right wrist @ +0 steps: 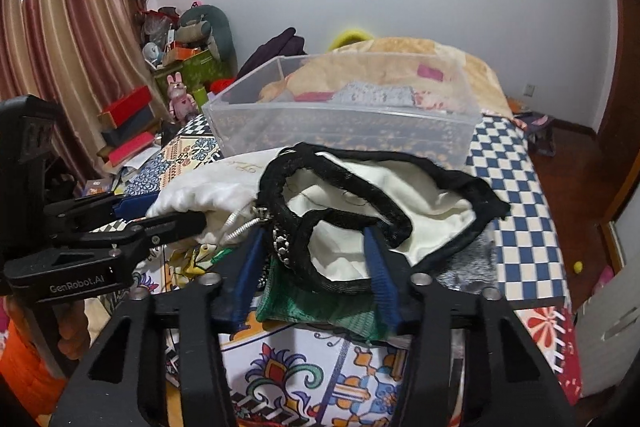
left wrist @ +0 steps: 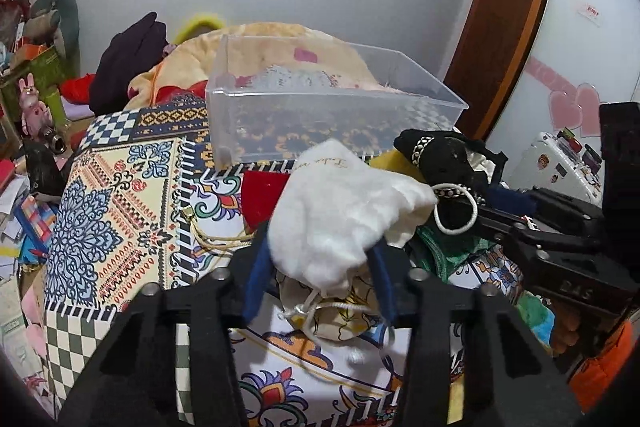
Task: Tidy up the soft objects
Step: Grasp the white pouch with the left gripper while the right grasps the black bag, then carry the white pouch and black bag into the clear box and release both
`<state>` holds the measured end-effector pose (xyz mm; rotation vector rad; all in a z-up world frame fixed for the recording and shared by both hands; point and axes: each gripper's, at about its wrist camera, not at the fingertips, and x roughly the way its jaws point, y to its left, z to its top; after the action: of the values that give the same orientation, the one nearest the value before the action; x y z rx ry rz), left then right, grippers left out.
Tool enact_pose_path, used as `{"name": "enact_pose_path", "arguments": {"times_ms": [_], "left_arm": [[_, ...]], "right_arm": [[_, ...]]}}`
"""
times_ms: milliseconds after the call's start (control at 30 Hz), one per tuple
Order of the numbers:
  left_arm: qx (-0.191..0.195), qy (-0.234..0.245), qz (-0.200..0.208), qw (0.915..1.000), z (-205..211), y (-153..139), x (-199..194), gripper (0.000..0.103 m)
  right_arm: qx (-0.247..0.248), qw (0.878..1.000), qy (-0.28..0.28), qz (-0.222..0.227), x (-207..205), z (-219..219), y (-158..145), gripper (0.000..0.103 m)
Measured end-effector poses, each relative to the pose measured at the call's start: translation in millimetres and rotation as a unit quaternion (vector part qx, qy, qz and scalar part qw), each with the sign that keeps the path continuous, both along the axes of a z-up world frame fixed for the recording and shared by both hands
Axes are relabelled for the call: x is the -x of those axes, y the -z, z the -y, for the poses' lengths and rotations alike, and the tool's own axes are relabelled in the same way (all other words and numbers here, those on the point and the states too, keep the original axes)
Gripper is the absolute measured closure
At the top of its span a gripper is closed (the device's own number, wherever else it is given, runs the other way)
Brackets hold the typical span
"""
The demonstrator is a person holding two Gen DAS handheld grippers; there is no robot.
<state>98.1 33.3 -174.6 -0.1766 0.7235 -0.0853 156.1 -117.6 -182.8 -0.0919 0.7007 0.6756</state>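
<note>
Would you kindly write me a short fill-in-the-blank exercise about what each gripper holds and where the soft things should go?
1. The left gripper is shut on a ___ drawstring pouch.
2. The right gripper holds a cream bag trimmed in ___.
3. Behind both stands a clear plastic ___, on the patterned cloth.
4. On the wall hangs a dark ___.

Missing words: white; black; bin; screen

The supporting surface is a bed covered with a patterned cloth point(left wrist: 120, 195). A clear plastic bin point(left wrist: 332, 107) stands toward its far edge. A pile of soft pouches point(right wrist: 304, 279) lies at mid-surface, nearer than the bin.
</note>
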Motion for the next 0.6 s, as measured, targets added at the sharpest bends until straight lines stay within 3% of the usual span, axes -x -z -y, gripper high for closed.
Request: {"name": "enact_pose_path", "arguments": {"times_ms": [67, 167, 600], "left_arm": [[0.003, -0.001, 0.005, 1.0, -2.0, -2.3, 1.1, 0.069], [0.005, -0.005, 0.009, 0.9999, -4.7, -5.0, 2.0, 0.074], [0.009, -0.026, 0.06, 0.9978, -17.0, -39.7, 9.1, 0.08]], "right_arm": [[0.002, 1.0, -0.004, -0.002, -0.4, -0.3, 0.5, 0.082], [-0.002, 1.0, -0.002, 0.004, 1.5, 2.6, -1.9, 0.087], [-0.04, 0.997, 0.013, 0.062, 5.6, 12.9, -42.6, 0.091]]}}
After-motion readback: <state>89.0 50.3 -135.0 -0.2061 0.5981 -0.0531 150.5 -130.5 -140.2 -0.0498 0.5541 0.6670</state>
